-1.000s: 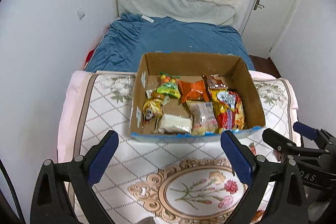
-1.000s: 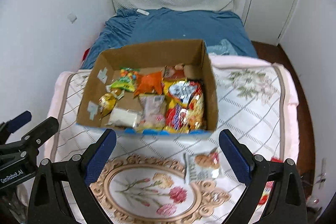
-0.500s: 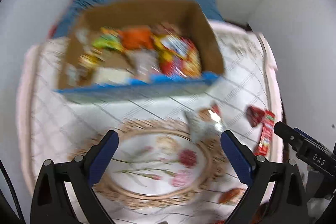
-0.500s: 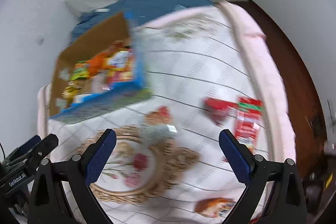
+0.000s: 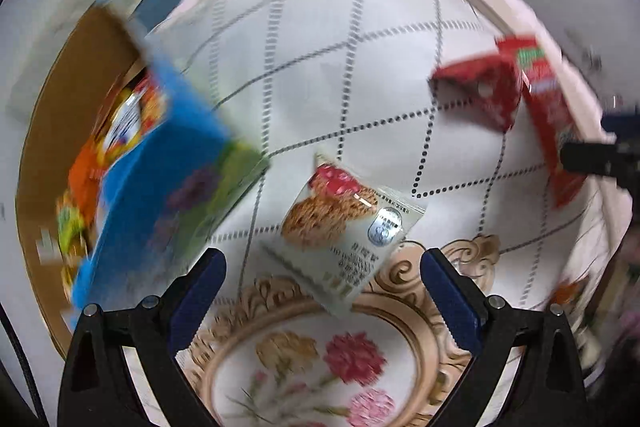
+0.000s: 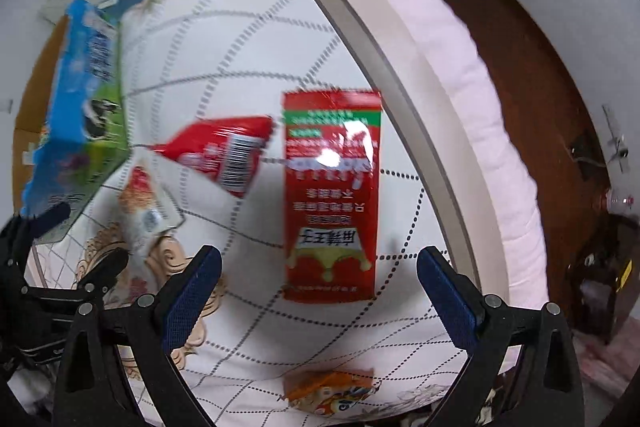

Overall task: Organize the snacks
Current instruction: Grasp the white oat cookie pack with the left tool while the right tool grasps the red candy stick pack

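Right wrist view: right hand-held gripper (image 6: 318,291) gapes empty around the long red packet (image 6: 330,195), mid-frame; left hand-held gripper (image 5: 322,297), released, frames the cookie packet (image 5: 344,227). Next: descend, clench, carry to the box (image 5: 160,195) at left.

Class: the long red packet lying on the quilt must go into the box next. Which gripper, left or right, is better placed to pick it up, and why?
Right. The right gripper is open with the long red packet lying directly ahead between its fingers. The left gripper faces the cookie packet instead; the red one sits far off to its side.

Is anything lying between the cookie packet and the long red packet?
Yes: in the right wrist view, a smaller red packet lies between the cookie packet and long red packet.
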The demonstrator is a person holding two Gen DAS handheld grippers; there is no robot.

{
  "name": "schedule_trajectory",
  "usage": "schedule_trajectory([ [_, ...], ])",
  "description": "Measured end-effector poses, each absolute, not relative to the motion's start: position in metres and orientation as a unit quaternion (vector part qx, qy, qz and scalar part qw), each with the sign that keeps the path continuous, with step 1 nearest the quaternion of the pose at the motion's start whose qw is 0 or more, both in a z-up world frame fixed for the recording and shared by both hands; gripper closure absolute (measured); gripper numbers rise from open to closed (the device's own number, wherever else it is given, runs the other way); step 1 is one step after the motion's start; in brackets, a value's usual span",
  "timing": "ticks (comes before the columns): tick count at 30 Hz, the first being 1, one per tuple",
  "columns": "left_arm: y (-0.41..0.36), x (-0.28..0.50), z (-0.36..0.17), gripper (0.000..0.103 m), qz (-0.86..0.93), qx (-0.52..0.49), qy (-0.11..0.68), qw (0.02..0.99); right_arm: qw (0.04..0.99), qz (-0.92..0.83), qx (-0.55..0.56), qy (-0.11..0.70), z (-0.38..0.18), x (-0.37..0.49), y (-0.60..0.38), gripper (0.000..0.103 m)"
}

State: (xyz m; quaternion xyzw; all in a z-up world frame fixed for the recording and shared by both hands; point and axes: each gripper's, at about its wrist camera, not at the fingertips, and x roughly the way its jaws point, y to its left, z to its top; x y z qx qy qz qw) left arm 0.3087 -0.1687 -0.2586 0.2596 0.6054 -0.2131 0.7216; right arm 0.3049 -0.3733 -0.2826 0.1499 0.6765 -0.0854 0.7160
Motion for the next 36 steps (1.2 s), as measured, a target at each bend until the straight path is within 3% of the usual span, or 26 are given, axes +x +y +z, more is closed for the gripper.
schedule_trajectory([
  [12, -0.213, 0.31, -0.3, 0.003, -0.25, 0.342, 0.613, 0.667, 0.692, -0.088, 0.186, 0.692, -0.329, 0.326, -0.395, 0.003],
  [14, -0.214, 0.312, -0.302, 0.018, -0.255, 0.326, 0.616, 0.67, 0.692, -0.088, 0.191, 0.69, -0.33, 0.327, -0.398, 0.003],
  [16, -0.213, 0.316, -0.3, 0.025, -0.248, 0.309, 0.615, 0.682, 0.697, -0.087, 0.191, 0.686, -0.33, 0.327, -0.401, 0.003],
  [20, -0.194, 0.323, -0.285, 0.047, -0.222, 0.245, 0.629, 0.703, 0.705, -0.088, 0.185, 0.679, -0.324, 0.323, -0.402, 0.013],
  [26, -0.16, 0.315, -0.282, 0.05, -0.159, 0.145, 0.679, 0.702, 0.719, -0.081, 0.167, 0.67, -0.306, 0.306, -0.382, 0.044],
  [36, -0.096, 0.284, -0.281, 0.05, -0.099, 0.024, 0.715, 0.692, 0.704, -0.016, 0.162, 0.691, -0.307, 0.275, -0.322, 0.047],
])
